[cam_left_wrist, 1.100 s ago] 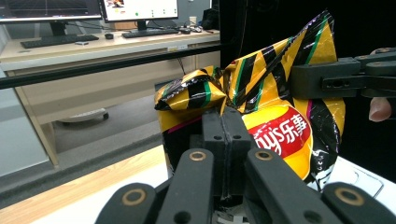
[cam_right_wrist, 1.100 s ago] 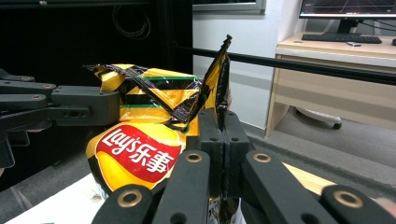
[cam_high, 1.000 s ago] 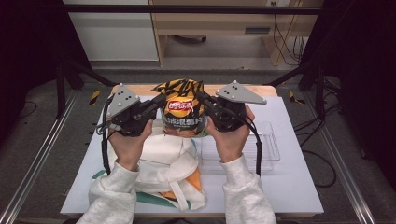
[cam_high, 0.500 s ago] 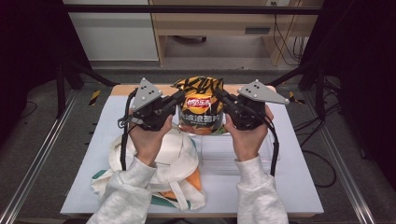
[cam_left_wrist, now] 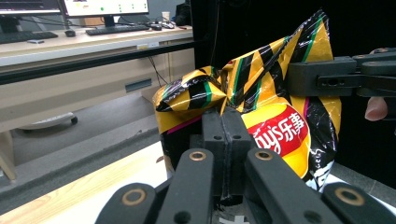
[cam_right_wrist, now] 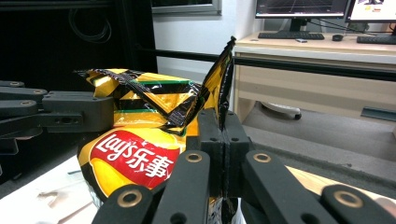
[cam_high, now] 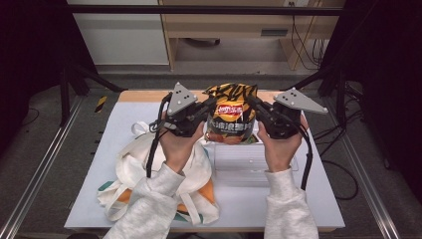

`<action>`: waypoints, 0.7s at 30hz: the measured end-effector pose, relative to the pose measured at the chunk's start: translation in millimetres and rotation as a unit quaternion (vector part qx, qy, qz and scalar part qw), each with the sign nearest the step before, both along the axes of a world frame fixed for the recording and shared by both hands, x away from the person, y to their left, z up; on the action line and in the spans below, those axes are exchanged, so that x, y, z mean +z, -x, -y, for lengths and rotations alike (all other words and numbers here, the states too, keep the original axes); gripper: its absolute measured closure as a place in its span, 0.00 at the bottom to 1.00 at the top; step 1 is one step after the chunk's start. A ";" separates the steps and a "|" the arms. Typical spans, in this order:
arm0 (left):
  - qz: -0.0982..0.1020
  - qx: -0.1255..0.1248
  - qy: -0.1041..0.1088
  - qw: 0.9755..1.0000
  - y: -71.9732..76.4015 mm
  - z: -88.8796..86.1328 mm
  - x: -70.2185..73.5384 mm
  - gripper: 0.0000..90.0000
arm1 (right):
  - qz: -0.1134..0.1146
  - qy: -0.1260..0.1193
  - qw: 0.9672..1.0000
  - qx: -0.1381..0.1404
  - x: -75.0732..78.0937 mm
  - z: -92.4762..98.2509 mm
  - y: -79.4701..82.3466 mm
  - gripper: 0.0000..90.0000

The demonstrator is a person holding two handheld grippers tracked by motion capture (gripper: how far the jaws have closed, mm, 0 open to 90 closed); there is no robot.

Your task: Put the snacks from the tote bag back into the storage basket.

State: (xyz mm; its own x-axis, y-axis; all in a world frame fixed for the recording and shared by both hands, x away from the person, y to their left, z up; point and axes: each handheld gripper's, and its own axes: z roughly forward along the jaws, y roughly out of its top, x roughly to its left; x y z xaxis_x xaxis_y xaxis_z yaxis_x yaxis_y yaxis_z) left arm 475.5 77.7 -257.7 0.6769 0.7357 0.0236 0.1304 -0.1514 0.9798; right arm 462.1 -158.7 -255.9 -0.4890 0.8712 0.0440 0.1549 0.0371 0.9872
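Chip bag [cam_high: 231,117]: lower edge hidden behind clear tray [cam_high: 249,167] rim. Tote bag [cam_high: 149,174] beside tray partly covered by left sleeve [cam_high: 149,209].

Glossy crinkled foil chip bag [cam_high: 231,113], matt black plastic jaws, soft cloth tote bag [cam_high: 144,169], clear plastic tray [cam_high: 249,167].

**Lab Room Around the Work Table**

A grey floor [cam_high: 234,55] is stretching beyond the white table [cam_high: 308,199], whose far edge is showing bare wood. A pale wooden desk [cam_left_wrist: 88,88] is standing behind a black bar, carrying monitors [cam_left_wrist: 105,7] and keyboards [cam_left_wrist: 121,29]. A white cabinet [cam_high: 119,35] is sitting at the back. Cables [cam_high: 343,174] are trailing across the floor, and dark curtains are closing in both sides.
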 end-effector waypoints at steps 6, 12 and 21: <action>-0.006 -0.007 -0.005 1.000 -4.8 13.2 -5.3 1.00 | -0.005 -0.004 1.000 -0.007 -6.6 13.8 -3.5 1.00; -0.011 -0.011 -0.008 1.000 -10.1 21.6 -12.3 1.00 | -0.011 -0.004 1.000 -0.012 -14.9 22.4 -6.6 1.00; -0.023 -0.016 -0.015 0.999 -17.1 32.9 -25.0 1.00 | -0.021 0.000 1.000 -0.019 -27.3 32.7 -11.5 1.00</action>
